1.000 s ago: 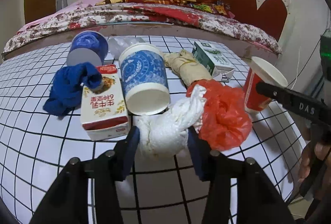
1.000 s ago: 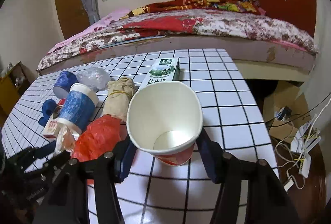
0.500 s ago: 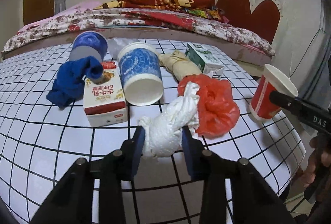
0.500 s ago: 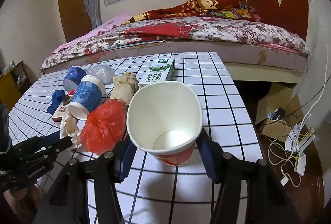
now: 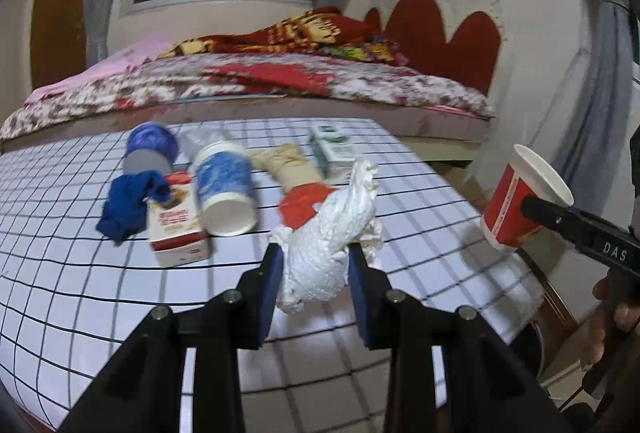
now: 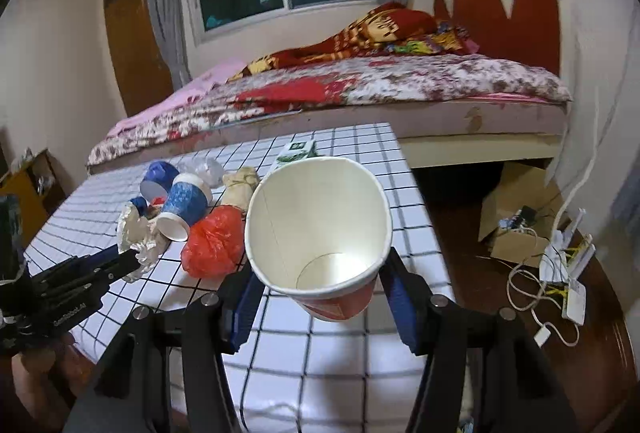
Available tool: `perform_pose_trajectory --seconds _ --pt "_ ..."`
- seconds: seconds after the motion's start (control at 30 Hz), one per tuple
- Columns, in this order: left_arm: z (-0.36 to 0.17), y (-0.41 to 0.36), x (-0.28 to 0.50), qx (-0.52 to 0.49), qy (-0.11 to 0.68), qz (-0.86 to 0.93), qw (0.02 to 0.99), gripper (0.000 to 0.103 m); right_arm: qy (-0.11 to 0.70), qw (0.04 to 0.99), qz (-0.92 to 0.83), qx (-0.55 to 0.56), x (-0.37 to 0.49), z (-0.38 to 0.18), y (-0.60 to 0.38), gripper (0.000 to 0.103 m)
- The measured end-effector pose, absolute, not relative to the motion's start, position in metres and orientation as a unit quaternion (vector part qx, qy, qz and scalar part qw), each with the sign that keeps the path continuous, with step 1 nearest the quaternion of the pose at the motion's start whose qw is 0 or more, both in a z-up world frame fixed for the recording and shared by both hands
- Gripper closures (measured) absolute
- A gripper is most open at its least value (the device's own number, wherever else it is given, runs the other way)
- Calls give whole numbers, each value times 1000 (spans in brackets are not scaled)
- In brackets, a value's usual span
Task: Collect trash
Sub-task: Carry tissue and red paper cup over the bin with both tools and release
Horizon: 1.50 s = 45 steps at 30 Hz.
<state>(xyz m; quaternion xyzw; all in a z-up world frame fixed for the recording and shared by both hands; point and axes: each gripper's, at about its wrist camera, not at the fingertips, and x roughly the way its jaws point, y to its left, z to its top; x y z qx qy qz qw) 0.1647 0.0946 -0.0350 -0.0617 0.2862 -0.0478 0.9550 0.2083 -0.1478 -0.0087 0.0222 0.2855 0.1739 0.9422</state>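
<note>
Milk carton [image 5: 176,229] beside cup [image 5: 226,193]

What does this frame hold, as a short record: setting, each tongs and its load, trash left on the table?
setting: grid-patterned table beside a bed
left tongs: shut on crumpled white paper wad, lifted off the table
right tongs: shut on red paper cup, mouth toward camera, empty
left on table: red plastic bag, blue cup, milk carton, blue cloth, green carton

Gridded white table [image 5: 420,233] is carrying trash: blue cup [image 5: 226,189] lying beside milk carton [image 5: 176,229], blue cloth [image 5: 128,205] toward left edge, red bag [image 6: 212,245] and green carton [image 5: 332,149] nearer right edge.
</note>
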Motion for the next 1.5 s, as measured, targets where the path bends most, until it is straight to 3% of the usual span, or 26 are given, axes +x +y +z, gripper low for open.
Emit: perform_pose_trajectory --seconds 0.8,1.37,1.43,1.5 --pt "-31 -103 123 -19 310 -233 922 69 309 944 42 108 106 -31 -337 44" --pt "-107 -197 133 -29 404 -281 870 68 367 912 27 182 101 -109 -421 43" --pt "-117 -202 137 -32 414 -279 866 64 378 904 33 197 111 -123 -425 42" --pt "-127 -207 141 -37 422 -276 863 37 401 893 37 200 124 -139 -425 38"
